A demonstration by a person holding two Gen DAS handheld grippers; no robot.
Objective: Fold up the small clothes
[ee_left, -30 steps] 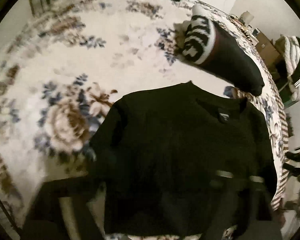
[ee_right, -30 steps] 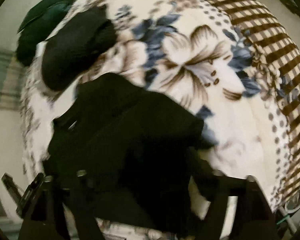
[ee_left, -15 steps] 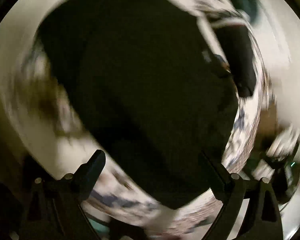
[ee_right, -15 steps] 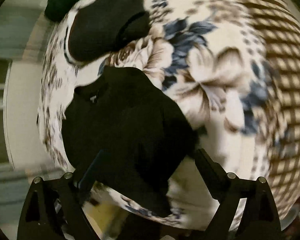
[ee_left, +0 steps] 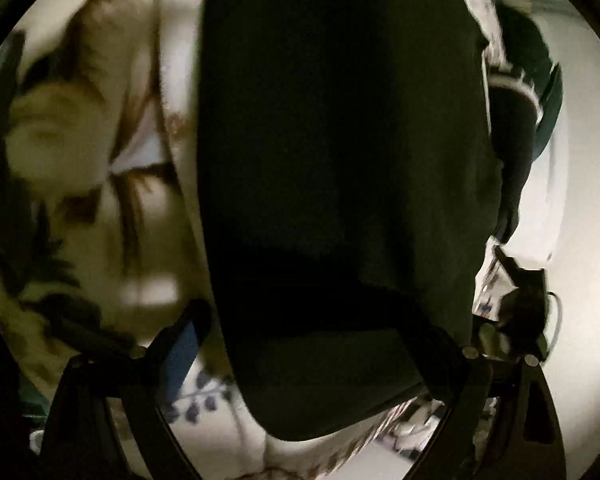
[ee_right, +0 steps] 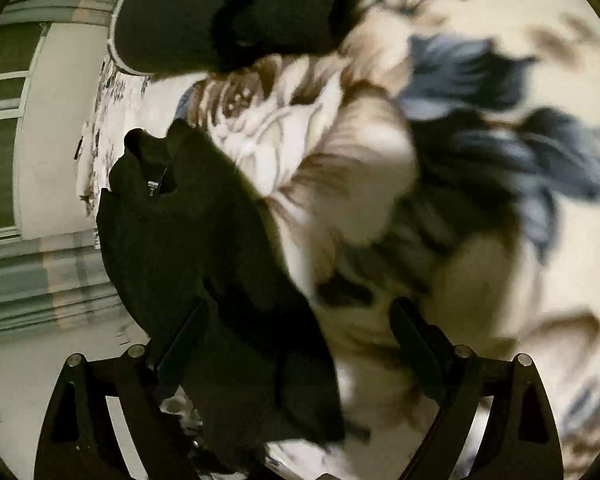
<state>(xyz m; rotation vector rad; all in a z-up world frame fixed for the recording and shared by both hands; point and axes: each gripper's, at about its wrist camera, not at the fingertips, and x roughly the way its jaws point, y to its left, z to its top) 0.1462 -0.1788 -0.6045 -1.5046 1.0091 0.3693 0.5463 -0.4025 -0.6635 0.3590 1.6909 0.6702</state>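
The black top (ee_right: 204, 264) lies spread on the flowered blanket (ee_right: 340, 184), its neck opening with a small pale label toward the far edge of the bed and its lower part close under both tongs. In the left wrist view the same black top (ee_left: 340, 168) fills the middle of the picture, with the blanket (ee_left: 100, 160) blurred beside it. The right gripper (ee_right: 300, 340) has just been opening and now stands wide, its left finger over the dark cloth and its right finger over bare blanket, so the garment's edge sits between the fingers but nothing is pinched. The left gripper (ee_left: 316, 344) also looks wide apart, with the hem of the top lying between its fingers; I see no pad pressing on it. Beyond the top lies a second dark piece of clothing (ee_right: 236, 12) near the bed's far side. The risk from here, as I judge it, is a poor grab: the cloth is dark and the pictures smeared, so a finger could catch one layer only, or scoop up blanket pile together with the hem, and the fold would then come out crooked or drag the whole top out of place.
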